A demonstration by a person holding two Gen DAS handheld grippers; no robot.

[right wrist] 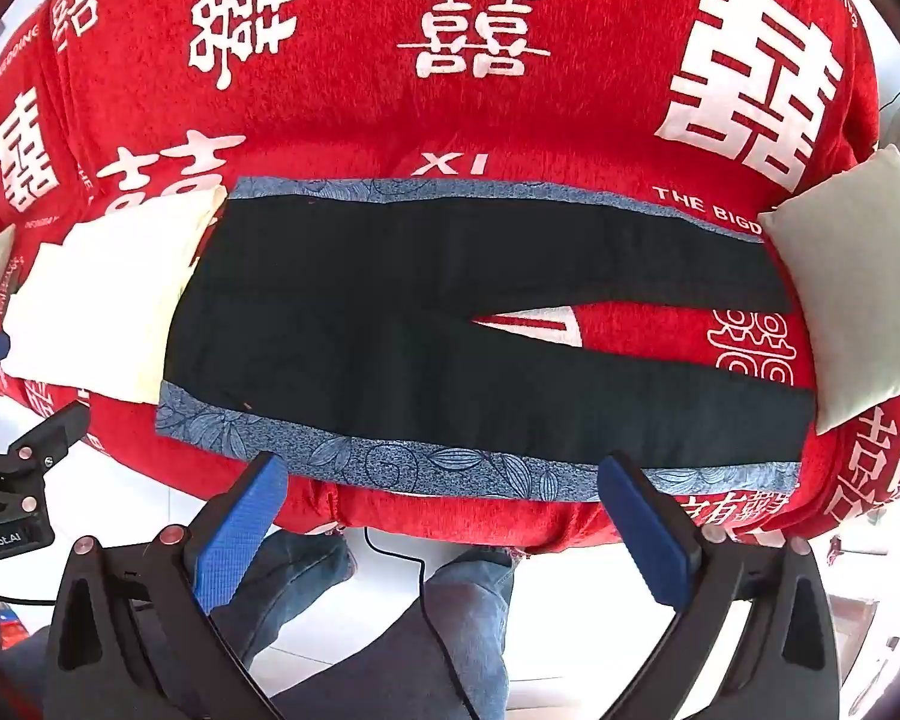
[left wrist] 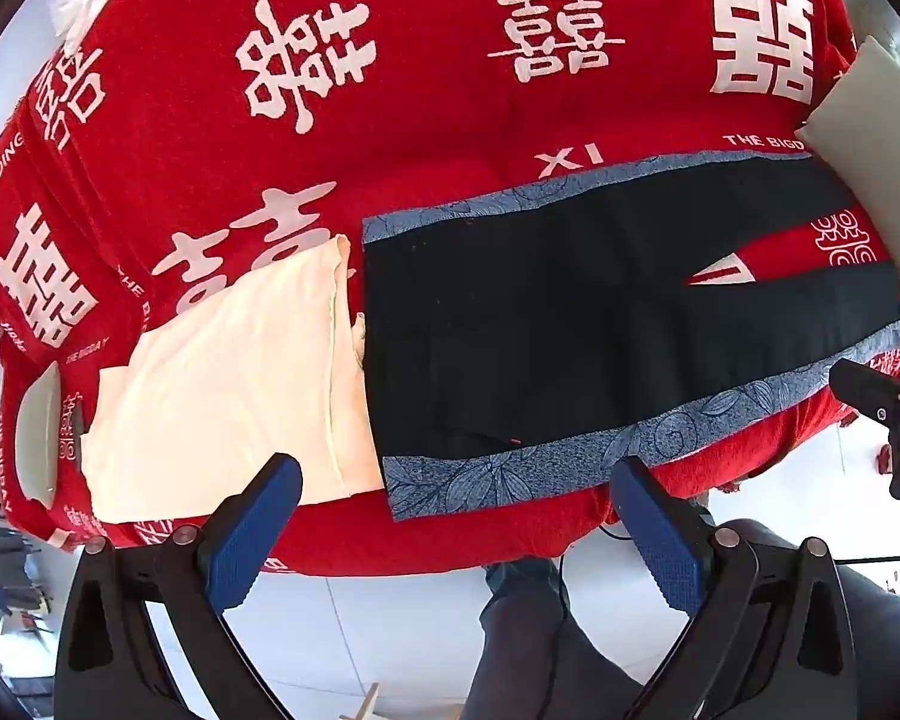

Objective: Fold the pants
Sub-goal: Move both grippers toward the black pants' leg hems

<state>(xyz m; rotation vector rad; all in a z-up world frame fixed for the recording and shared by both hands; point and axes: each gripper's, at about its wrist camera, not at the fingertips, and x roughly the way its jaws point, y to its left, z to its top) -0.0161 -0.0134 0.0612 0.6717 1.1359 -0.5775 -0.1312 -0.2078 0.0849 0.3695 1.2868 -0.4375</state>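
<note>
Black pants point(left wrist: 540, 312) with blue floral side stripes lie flat on the red bedspread point(left wrist: 390, 90), waist to the left, legs spread to the right. They also show in the right wrist view point(right wrist: 450, 324). My left gripper point(left wrist: 456, 516) is open and empty, just off the bed's near edge, below the waist end. My right gripper point(right wrist: 444, 516) is open and empty, near the lower blue stripe point(right wrist: 426, 468). The right gripper also shows at the left wrist view's right edge point(left wrist: 888, 414), and the left gripper at the right wrist view's left edge point(right wrist: 24, 474).
A cream folded cloth point(left wrist: 222, 390) lies left of the waist, also in the right wrist view point(right wrist: 102, 300). A pale pillow point(right wrist: 852, 294) sits by the leg ends. A person's jeans-clad legs point(right wrist: 450, 612) and a cable point(right wrist: 426, 588) are below the bed edge.
</note>
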